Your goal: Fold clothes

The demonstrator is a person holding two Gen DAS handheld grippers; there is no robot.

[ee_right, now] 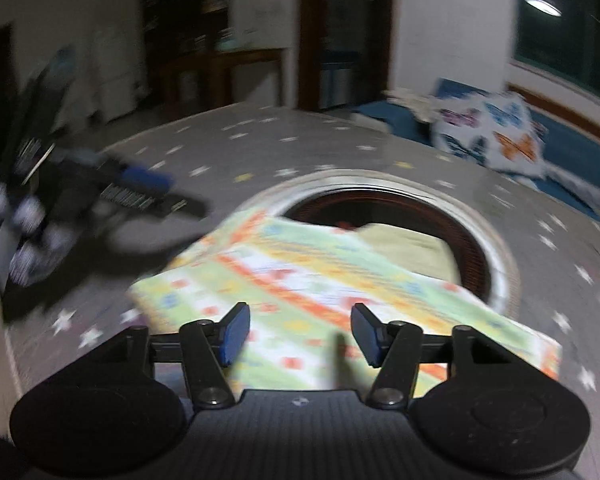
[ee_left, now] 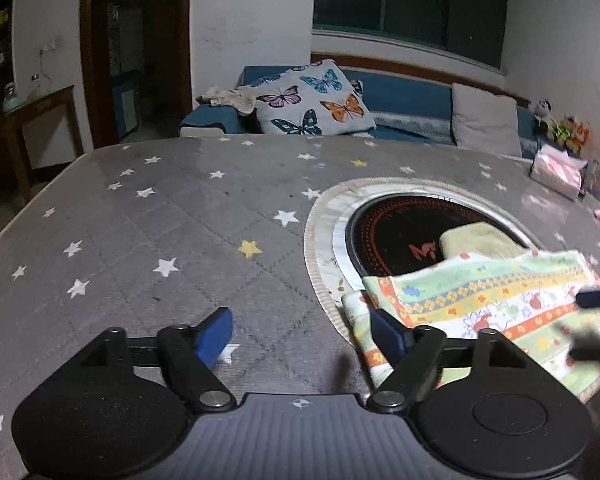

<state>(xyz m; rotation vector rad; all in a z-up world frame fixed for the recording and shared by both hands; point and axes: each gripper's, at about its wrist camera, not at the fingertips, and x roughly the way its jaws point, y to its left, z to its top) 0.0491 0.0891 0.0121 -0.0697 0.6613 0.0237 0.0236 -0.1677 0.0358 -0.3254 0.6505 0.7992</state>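
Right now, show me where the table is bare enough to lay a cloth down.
Free: the starred tablecloth left of the round burner, back to the sofa. Crowded: the burner side, where the folded towel overlaps its rim beside a yellow cloth, and the far right corner with a pink pack.

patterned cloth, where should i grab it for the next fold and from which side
Probably the near left corner of the cloth, coming in low from the left along the table. There its layered edges lie flat on the grey cover, clear of the round hob, and the left gripper is already beside it with jaws open. The far end overhangs the hob, so it is less handy.
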